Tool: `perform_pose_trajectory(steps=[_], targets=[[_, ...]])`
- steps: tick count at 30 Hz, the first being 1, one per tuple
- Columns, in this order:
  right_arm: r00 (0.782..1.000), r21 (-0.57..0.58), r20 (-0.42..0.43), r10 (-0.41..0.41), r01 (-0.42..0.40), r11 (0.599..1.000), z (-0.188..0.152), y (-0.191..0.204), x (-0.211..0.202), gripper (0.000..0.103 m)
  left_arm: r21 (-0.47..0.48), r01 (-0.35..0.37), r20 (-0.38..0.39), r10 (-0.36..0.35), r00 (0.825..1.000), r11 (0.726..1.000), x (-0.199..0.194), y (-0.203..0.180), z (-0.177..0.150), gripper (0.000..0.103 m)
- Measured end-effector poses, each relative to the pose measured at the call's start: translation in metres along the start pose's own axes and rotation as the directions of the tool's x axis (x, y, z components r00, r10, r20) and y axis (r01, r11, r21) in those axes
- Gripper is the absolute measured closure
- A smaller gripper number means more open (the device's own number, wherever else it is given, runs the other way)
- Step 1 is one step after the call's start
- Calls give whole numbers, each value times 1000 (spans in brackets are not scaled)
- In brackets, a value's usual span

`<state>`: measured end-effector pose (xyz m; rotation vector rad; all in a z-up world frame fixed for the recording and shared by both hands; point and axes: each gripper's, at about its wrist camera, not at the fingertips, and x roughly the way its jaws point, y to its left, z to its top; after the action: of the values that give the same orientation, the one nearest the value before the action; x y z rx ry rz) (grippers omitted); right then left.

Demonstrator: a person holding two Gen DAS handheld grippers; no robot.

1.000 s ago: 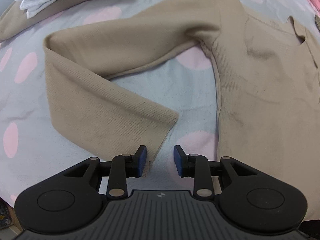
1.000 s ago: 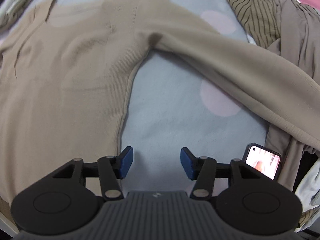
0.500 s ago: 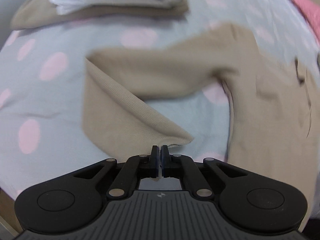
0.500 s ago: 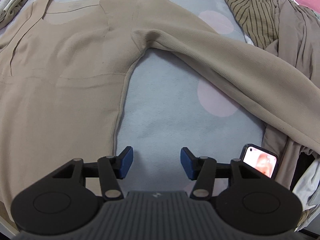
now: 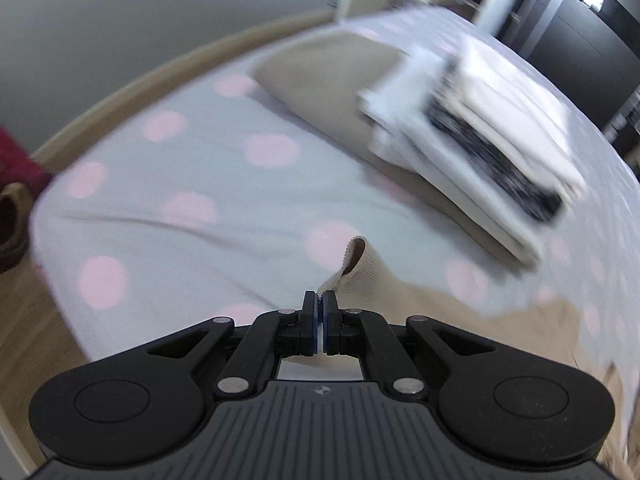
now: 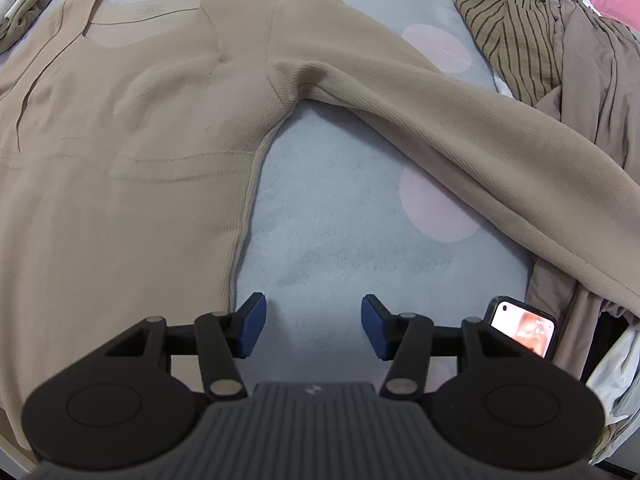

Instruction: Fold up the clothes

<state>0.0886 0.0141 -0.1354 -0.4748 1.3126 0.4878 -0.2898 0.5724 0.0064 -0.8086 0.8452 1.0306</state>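
A beige ribbed sweater (image 6: 132, 168) lies flat and face up on the spotted bed sheet. One long sleeve (image 6: 480, 148) stretches out to the right in the right wrist view. My left gripper (image 5: 320, 304) is shut on the cuff of the other sleeve (image 5: 360, 264), which is lifted and curls up just past the fingertips. My right gripper (image 6: 310, 320) hovers open over bare sheet, just right of the sweater's side seam, with nothing between its fingers.
A stack of folded clothes (image 5: 472, 136) sits on the bed ahead of the left gripper, blurred. A heap of striped and brown garments (image 6: 560, 52) lies at the right. A lit phone (image 6: 522, 330) rests beside the right gripper. The bed's edge and wooden floor (image 5: 36, 320) show left.
My left gripper closed on the sleeve cuff, lifted it and swung, so its view now faces the folded stack and the wall. My right gripper stayed open and shifted only slightly.
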Motion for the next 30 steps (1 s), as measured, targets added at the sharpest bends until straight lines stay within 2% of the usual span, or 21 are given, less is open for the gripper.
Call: perform_pose_trajectory(steps=[3,6,8,12,19,21,22,23,26,28,30], targets=[[1000,7,-4,-15,15,1000,2,0,2,47,-43,-33,-19,32,999,999,3,21,5,103],[1000,16,-9,-22,22,1000,3,-1,4,47,-35,-71,-66,69,995,997,16,30,-1,103],[1000,22,-10,-27,27,999,4,-2,5,47,-13,-106,-81,104,991,994,31,34,-6,103],[1000,23,3,-27,27,999,4,-2,2,47,94,-196,-94,205,974,976,64,28,-16,103],[999,33,46,-10,9,999,2,-7,-5,47,207,-258,-30,269,963,944,66,-1,-27,101],[999,39,51,-8,6,999,0,-8,-6,47,239,-272,-11,283,959,932,64,-9,-30,90],[999,41,54,-5,3,999,-1,-8,-7,47,255,-280,-1,290,957,926,63,-13,-32,88],[998,43,58,2,-5,999,-1,-6,-6,47,280,-279,19,285,958,918,58,-21,-36,86],[998,52,52,44,-47,998,-4,-9,-6,47,354,-205,35,206,978,913,42,-47,-55,85],[996,54,46,81,-84,995,-7,-8,-6,47,405,-104,-16,121,993,909,37,-65,-75,85],[991,52,51,123,-126,991,-12,-6,-10,47,448,7,-81,33,996,894,32,-84,-96,85]])
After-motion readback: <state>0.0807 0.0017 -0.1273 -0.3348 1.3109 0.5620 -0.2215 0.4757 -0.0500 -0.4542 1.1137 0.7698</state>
